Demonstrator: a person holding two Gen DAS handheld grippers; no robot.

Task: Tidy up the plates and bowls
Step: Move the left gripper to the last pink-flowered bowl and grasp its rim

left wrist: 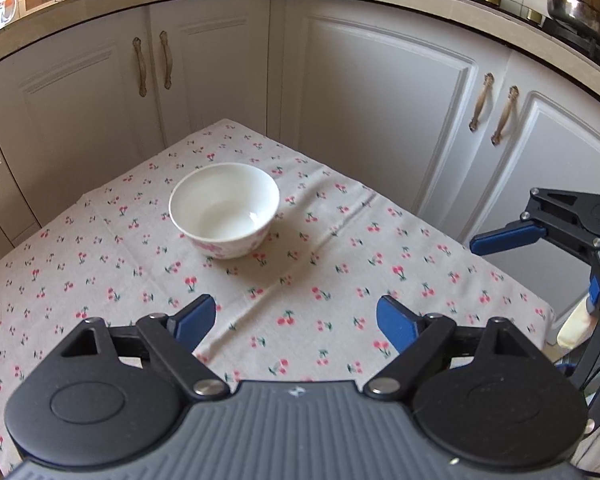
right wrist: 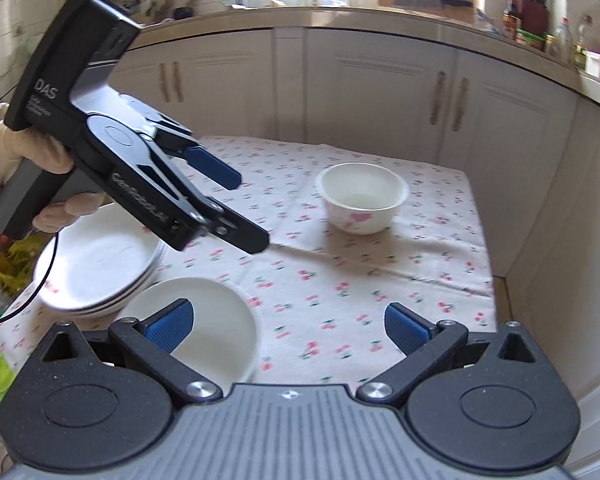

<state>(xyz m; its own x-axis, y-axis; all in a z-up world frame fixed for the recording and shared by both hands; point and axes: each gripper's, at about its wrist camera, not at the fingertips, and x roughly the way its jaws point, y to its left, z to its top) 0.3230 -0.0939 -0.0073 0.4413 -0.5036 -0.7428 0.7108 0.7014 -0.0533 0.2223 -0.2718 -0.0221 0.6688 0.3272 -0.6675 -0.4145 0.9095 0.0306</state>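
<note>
Left wrist view shows only one floral bowl (left wrist: 225,210), empty, upright on the table (left wrist: 80,272) ahead of the left hand-held gripper (left wrist: 296,322), jaws apart and holding nothing. Right wrist view adds a stack of white plates (right wrist: 96,264) and a second white bowl (right wrist: 204,320) just beside it, under the right hand-held gripper (right wrist: 288,326), jaws apart, empty. That near bowl is partly hidden by the left finger; plate count unclear.

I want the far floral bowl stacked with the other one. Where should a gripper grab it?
Pinch the floral bowl by its rim, one finger inside the wall, one outside, coming from above. It stands upright, empty and alone; the open left gripper already faces it.
</note>
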